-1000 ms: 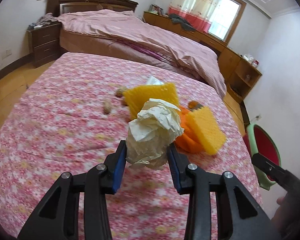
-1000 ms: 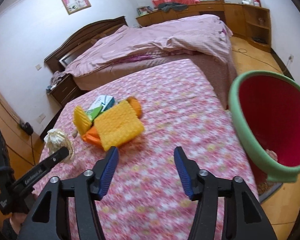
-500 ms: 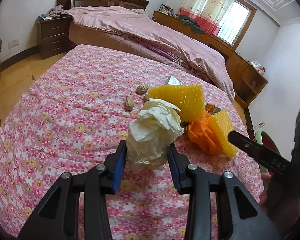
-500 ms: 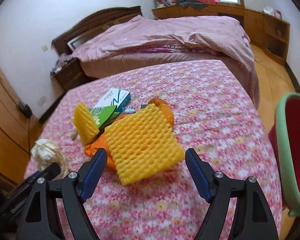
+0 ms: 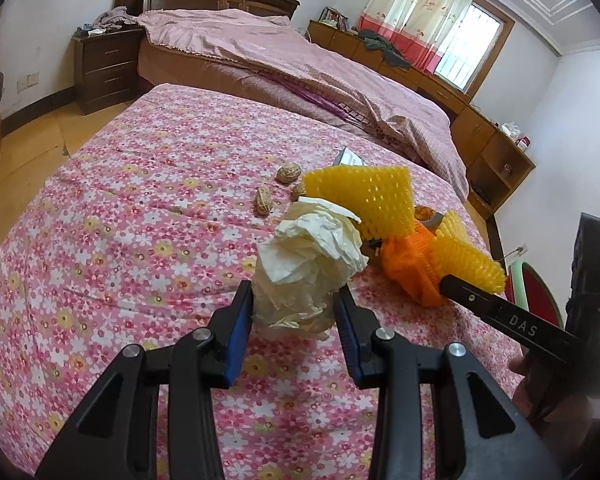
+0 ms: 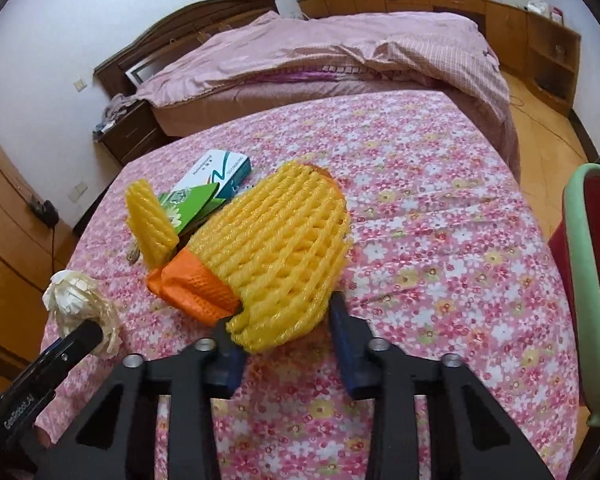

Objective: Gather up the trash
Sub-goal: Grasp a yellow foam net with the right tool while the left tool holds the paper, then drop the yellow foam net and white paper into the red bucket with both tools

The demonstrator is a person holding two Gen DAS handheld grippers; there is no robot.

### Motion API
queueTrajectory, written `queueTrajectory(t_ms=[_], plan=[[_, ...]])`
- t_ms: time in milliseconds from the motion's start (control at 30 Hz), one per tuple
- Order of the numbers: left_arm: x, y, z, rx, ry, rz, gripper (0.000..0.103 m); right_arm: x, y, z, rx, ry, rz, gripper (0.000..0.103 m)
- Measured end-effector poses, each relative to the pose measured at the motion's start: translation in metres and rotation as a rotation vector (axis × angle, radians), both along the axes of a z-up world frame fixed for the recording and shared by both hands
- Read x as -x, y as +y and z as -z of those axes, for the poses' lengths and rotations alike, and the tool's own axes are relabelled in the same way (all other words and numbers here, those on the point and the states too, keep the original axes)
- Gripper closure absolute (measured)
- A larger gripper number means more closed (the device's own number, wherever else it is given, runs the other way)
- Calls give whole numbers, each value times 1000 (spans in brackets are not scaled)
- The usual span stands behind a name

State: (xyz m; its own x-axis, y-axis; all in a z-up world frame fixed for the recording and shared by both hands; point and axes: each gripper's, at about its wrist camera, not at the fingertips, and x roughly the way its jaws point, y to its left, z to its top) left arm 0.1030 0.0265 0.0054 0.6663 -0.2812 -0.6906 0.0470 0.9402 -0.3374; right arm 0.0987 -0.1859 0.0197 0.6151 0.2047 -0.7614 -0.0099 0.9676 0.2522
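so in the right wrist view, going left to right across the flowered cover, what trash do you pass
crumpled paper ball → upright yellow foam net → orange net → big yellow foam net → red bin with green rim

Left gripper (image 5: pixel 294 312): points forward and down, blue pads pressed on both sides of a crumpled paper wad (image 5: pixel 308 268), wad held clear above the cloth. Right gripper (image 6: pixel 286 334): points forward and down, jaws have just been closing, yellow foam net (image 6: pixel 284 256) between them; left pad against the net's near edge, right pad contact unclear. In the left wrist view one black right finger (image 5: pixel 500 312) reaches in from the right, with part of a hand (image 5: pixel 520 368) below it
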Motion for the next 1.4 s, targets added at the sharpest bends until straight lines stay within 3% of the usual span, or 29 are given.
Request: queueTrajectory(t_ms=[233,667,1400], plan=[[5,-8,-7,-4,-14,15,63,27,-12,-21,-14,-91,17,76],[20,-45,-32,-22,-56,108,63,79,-60,-44,-65,-130,125,76],[23,-180,-50,-48,-55,418,63,163,-184,-47,-76,-153,458,75]])
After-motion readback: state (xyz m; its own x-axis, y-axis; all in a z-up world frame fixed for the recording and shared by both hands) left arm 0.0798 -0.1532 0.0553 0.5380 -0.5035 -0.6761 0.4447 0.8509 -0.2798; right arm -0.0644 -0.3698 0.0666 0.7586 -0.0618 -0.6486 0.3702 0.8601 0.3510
